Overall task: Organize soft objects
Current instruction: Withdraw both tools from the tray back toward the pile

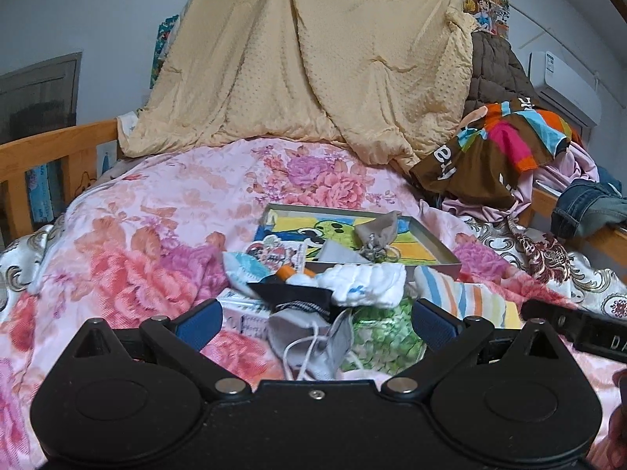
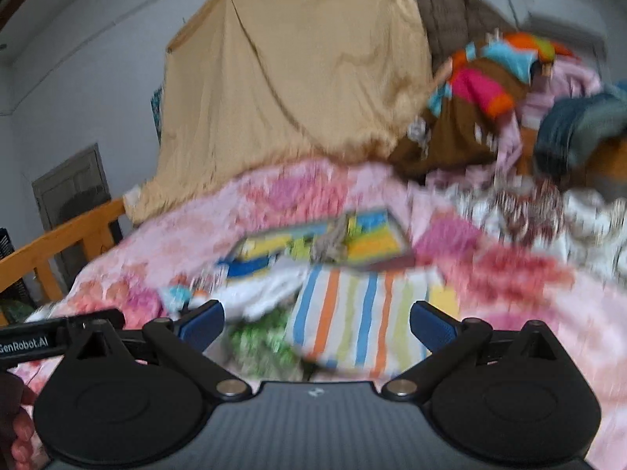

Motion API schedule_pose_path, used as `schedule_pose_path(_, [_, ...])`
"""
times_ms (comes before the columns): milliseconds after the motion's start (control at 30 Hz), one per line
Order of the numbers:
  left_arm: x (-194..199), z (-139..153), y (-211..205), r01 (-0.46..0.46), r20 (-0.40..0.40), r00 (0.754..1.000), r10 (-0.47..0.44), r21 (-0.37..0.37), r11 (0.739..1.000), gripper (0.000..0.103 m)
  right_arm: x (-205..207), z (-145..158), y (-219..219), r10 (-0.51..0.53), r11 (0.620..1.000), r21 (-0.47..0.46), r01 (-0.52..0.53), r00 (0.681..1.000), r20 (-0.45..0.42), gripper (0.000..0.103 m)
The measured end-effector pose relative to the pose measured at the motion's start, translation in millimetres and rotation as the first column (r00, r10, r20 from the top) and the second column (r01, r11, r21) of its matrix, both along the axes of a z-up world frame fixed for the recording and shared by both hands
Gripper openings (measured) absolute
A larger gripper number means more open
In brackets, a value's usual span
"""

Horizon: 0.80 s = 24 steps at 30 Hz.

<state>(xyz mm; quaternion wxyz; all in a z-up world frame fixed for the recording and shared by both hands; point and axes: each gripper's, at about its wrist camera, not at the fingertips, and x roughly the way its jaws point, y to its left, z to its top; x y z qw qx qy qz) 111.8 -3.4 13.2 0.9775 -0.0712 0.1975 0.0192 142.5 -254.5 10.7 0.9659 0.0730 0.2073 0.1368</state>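
Note:
A heap of small soft items lies on the floral quilt: a white cloth, a striped cloth, a green bumpy cloth, a dark piece and a grey pouch with white cord. My left gripper is open and empty, its blue pads on either side of the heap's near end. An open box holds a grey-brown cloth. The right wrist view is blurred: my right gripper is open and empty over the striped cloth and green cloth.
A beige blanket hangs behind the bed. A colourful brown garment, pink clothes and jeans pile at the right. Wooden bed rails run along the left. The other gripper shows at right.

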Motion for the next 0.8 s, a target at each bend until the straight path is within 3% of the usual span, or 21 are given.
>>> schedule_pose_path(533, [-31, -43, 22, -0.029, -0.092, 0.995, 0.029, 0.009, 1.000, 0.102, -26, -11, 42, 0.074, 0.984, -0.158, -0.081, 0.996, -0.054, 0.103])
schedule_pose_path(800, [-28, -51, 20, -0.027, -0.114, 0.993, 0.029, 0.025, 0.999, 0.102, -20, -15, 41, 0.069, 0.982, -0.167, -0.084, 0.994, -0.090, 0.103])
